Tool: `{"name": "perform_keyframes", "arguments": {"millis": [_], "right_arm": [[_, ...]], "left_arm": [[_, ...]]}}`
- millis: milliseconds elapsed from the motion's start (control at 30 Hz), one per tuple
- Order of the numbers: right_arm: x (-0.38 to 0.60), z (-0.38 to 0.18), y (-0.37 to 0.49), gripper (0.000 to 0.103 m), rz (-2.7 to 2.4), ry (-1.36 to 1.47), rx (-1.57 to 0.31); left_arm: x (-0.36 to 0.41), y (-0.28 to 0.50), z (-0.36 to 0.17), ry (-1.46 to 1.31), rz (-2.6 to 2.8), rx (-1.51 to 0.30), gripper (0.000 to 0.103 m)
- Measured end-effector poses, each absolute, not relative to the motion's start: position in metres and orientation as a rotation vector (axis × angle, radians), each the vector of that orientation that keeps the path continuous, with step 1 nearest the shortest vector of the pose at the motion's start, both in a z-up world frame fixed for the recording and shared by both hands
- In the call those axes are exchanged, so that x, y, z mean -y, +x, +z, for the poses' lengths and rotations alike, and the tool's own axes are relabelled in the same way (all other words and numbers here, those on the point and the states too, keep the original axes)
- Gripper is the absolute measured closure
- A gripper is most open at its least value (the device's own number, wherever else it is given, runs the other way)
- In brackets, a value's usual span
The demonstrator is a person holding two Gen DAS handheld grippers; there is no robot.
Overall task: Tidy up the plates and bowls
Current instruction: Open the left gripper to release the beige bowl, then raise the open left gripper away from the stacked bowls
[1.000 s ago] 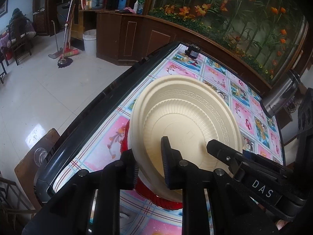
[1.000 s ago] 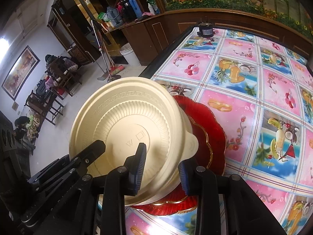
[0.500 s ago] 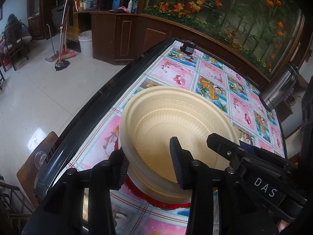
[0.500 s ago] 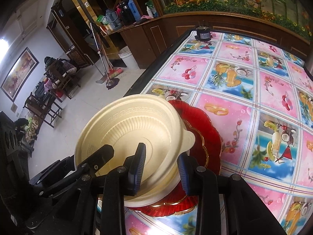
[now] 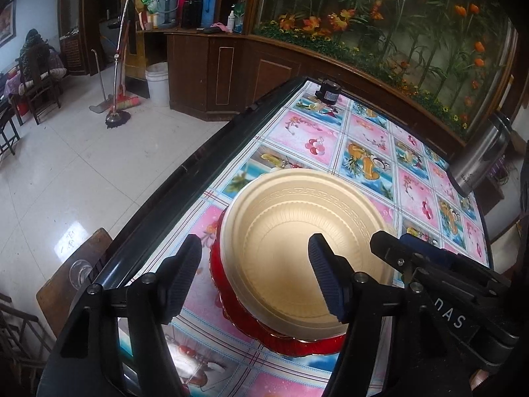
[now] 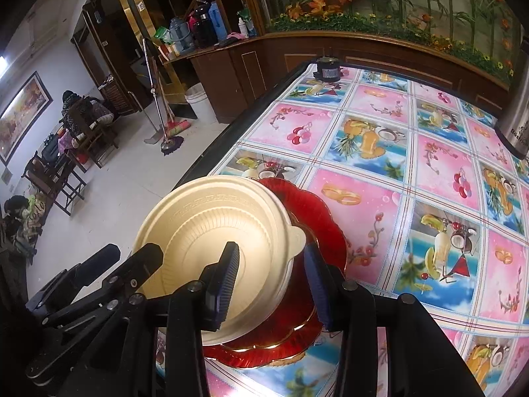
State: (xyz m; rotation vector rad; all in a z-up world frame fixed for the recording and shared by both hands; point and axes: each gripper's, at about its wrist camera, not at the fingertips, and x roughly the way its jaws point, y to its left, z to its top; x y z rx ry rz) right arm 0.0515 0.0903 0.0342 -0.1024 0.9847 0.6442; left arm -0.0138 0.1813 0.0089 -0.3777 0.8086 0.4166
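Left wrist view: bowl [image 5: 297, 251] sits on red plate [image 5: 231, 311]; my left gripper [image 5: 254, 281] and right gripper [image 6: 271, 284] straddle its rim, jaws opening, pads clear, bowl released.

The bowl [image 5: 297, 254] sits on the stacked plates [image 6: 317, 218], near the table's [image 5: 363, 125] left edge at its near end. A small jar [image 5: 329, 91] stands at the table's far left corner, well apart from the bowl, and a steel flask [image 5: 479, 155] stands at the right side. Left of the table, on the floor, a bucket [image 5: 157, 82] stands against the cabinet [image 5: 218, 72], with a mop [image 5: 117, 66] just left of it.
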Motion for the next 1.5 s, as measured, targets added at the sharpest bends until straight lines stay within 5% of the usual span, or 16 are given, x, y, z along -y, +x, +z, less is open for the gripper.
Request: {"name": "perform_keyframes", "arguments": {"millis": [233,667,867,1000,1500], "right_arm": [[-0.086,0.036,0.05,0.055,0.635,-0.092,-0.969],[-0.045,0.047,0.022,0.0,0.68,-0.157,-0.87],[-0.022,0.051,-0.003,0.0,0.727,-0.194,-0.793],[-0.009,0.048,-0.015,0.0,0.749,-0.212,-0.767],[-0.006,0.032,-0.033,0.0,0.786,-0.242,-0.777]], "left_arm": [[-0.178,-0.02,0.015,-0.364,0.44,-0.783,0.03],[-0.157,-0.047,0.022,-0.269,0.399,-0.729,0.016],[-0.141,-0.051,0.019,-0.196,0.374,-0.751,0.013],[-0.138,-0.053,0.017,-0.222,0.337,-0.758,0.0],[-0.126,-0.055,0.009,-0.233,0.271,-0.748,0.0]]}}
